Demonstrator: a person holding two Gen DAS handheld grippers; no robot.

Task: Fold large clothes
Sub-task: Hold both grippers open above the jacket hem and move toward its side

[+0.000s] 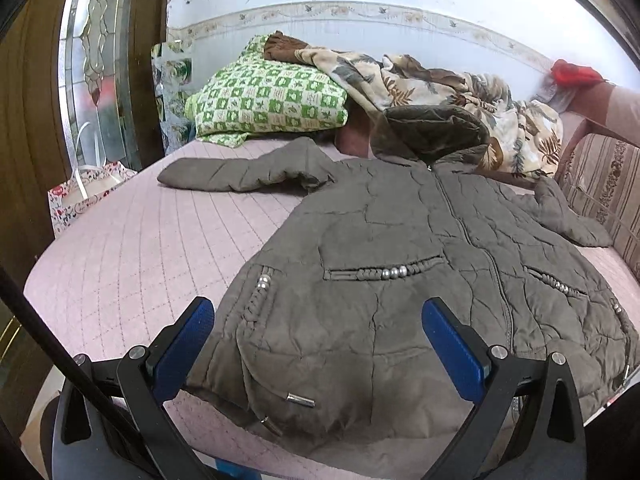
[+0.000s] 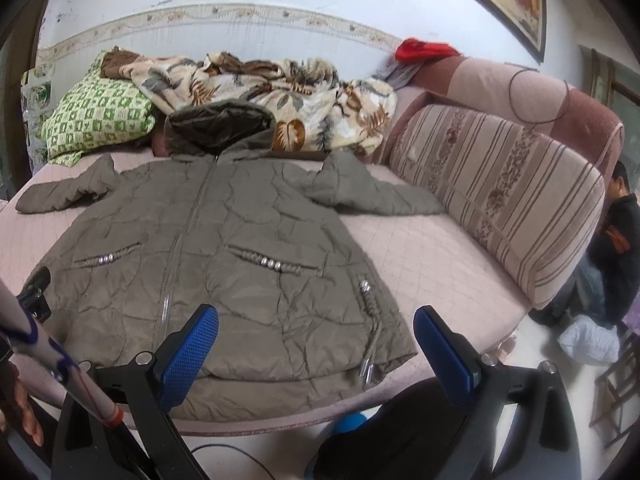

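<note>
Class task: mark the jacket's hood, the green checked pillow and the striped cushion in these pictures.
jacket's hood (image 2: pixel 218 124), right wrist view, on the hood's dark lining.
green checked pillow (image 1: pixel 268 100), left wrist view, middle of its patterned face.
striped cushion (image 2: pixel 500 196), right wrist view, centre of its front.

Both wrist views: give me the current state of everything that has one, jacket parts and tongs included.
Quilted jacket: spread flat, front up, unfolded.
Zipper: closed.
Hood: propped against the floral blanket.
Sleeves: both spread outward.
Left tongs: open, above the hem, holding nothing.
Right tongs: open, above the hem corner, holding nothing.
</note>
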